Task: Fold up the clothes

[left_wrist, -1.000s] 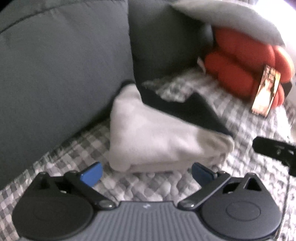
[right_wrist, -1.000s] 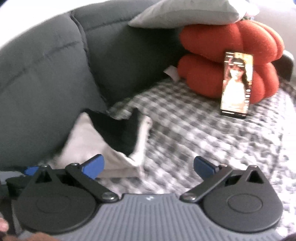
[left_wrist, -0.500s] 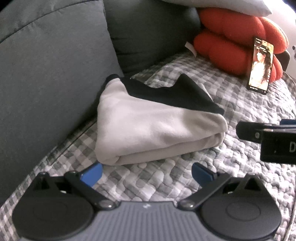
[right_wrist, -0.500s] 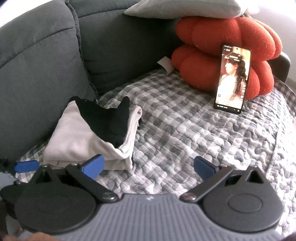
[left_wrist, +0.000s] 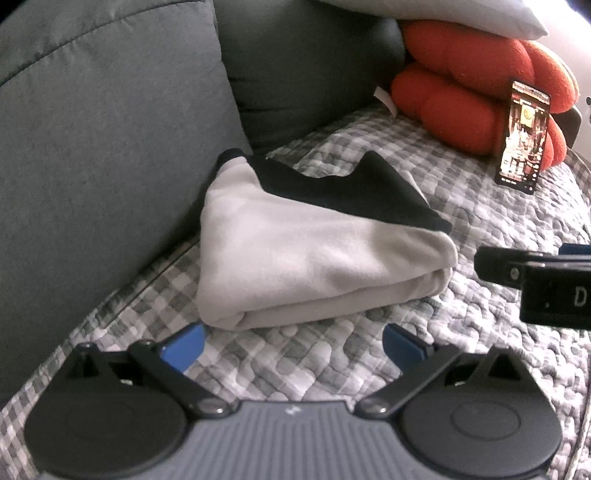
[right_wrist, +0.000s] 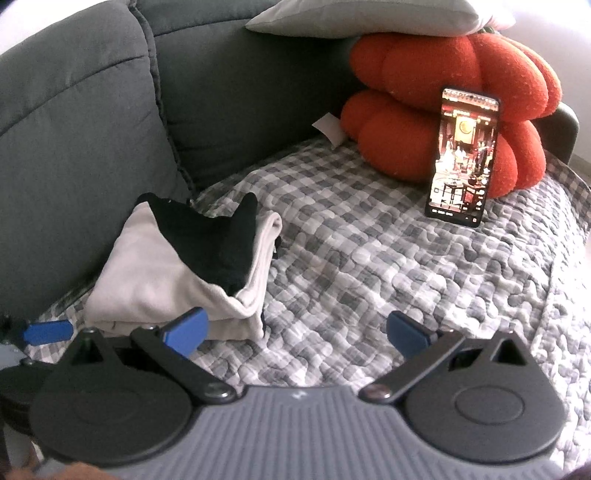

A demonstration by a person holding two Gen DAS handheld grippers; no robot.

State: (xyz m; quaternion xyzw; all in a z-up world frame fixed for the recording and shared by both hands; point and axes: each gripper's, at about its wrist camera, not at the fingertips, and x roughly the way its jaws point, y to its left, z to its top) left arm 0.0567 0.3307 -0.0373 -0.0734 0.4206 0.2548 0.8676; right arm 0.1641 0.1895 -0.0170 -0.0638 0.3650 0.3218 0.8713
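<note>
The grey-and-black garment (left_wrist: 310,258) lay folded on the checked quilt (right_wrist: 388,280) against the sofa back (left_wrist: 110,147). Left gripper (left_wrist: 291,345) and right gripper (right_wrist: 297,330) hung before it, jaws wide and empty (folding looked finished); next probably a fresh garment or a squaring nudge

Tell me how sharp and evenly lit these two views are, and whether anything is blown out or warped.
Left wrist view: garment soft but readable, the right gripper beside it blurred, top right corner blown out white. Right wrist view: sharper, phone screen legible as a picture, bright wash behind the grey pillow. Both: fisheye bends the sofa back and quilt edges, light falls from the upper right.
</note>
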